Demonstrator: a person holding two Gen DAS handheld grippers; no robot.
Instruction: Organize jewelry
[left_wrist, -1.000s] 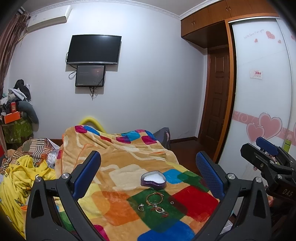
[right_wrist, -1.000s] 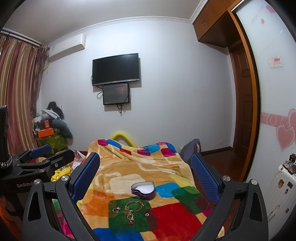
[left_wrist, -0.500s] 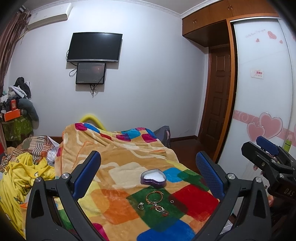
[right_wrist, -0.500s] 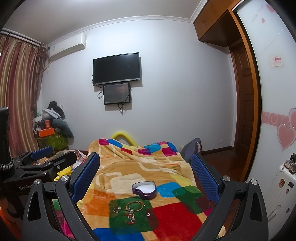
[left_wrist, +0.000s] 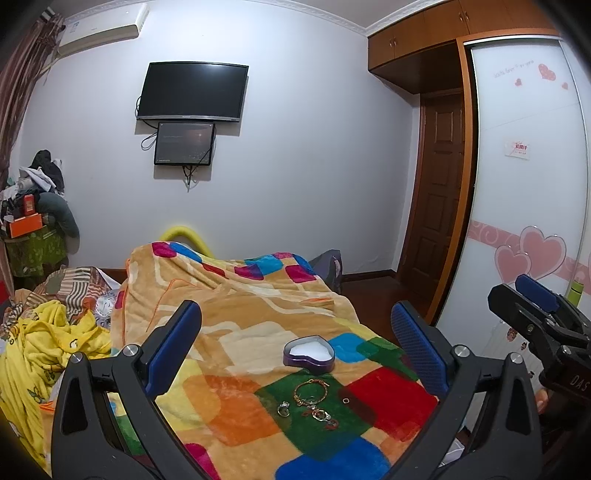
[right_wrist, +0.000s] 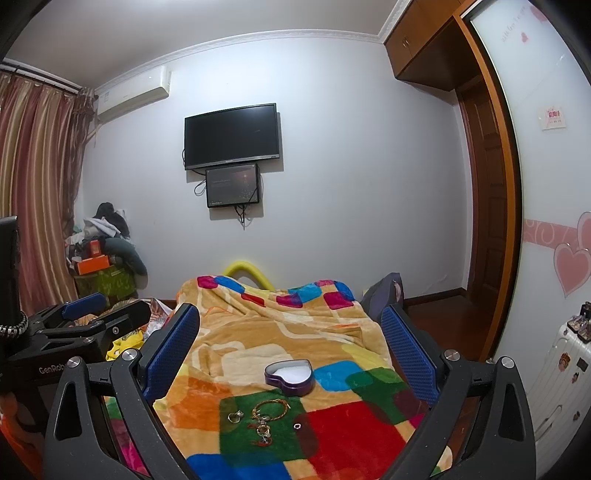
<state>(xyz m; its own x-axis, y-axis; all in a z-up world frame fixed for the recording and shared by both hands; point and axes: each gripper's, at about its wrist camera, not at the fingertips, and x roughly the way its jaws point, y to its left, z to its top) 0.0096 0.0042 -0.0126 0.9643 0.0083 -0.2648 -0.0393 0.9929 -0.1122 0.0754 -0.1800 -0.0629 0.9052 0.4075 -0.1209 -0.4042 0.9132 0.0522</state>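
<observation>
A purple heart-shaped box (left_wrist: 309, 352) with a white lining stands open on the patchwork blanket (left_wrist: 236, 410); it also shows in the right wrist view (right_wrist: 289, 377). In front of it on a green patch lie a gold bracelet (left_wrist: 310, 392), a silver ring (left_wrist: 283, 409), small charms (left_wrist: 322, 416) and a small ring (left_wrist: 345, 400) on red. The right wrist view shows the bracelet (right_wrist: 270, 409), the silver ring (right_wrist: 235, 417) and the small ring (right_wrist: 297, 426). My left gripper (left_wrist: 295, 343) and right gripper (right_wrist: 290, 341) are open and empty, held above and short of the jewelry.
The blanket covers a raised surface that drops off at the right towards a wooden floor (left_wrist: 373, 288) and a wardrobe with heart stickers (left_wrist: 524, 236). Yellow and striped bedding (left_wrist: 40, 343) lies at the left. A TV (left_wrist: 192, 92) hangs on the far wall.
Both views have shifted only slightly; the jewelry and box have not moved and both grippers stay open.
</observation>
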